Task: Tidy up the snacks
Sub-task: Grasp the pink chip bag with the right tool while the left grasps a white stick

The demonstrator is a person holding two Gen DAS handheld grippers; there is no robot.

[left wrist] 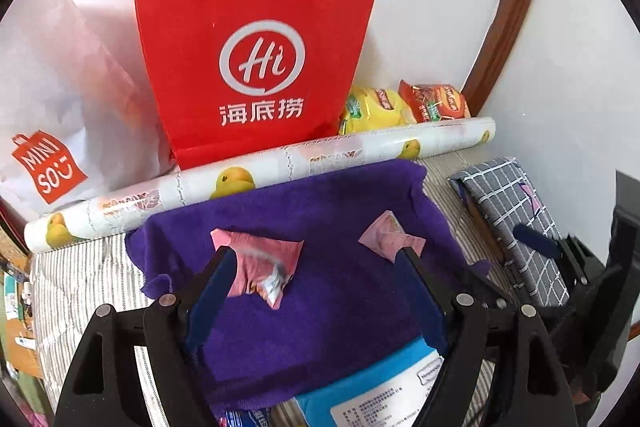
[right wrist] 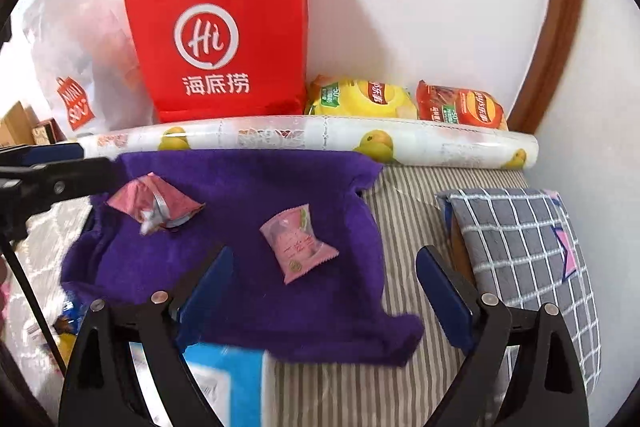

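A red bag stands open-topped against the wall, likely the place for the snacks, with two chip packs beside it behind a patterned roll. On the bed, a purple cloth seems laid out as a sorting spot and carries two pink sachets, well apart. The left claw, jaws apart and empty, hovers low around the crumpled sachet; the right claw, equally wide, points at the flat sachet.

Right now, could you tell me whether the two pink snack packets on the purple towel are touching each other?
Apart. The right wrist view shows bare purple towel between the crumpled pink packet and the flat pink packet.
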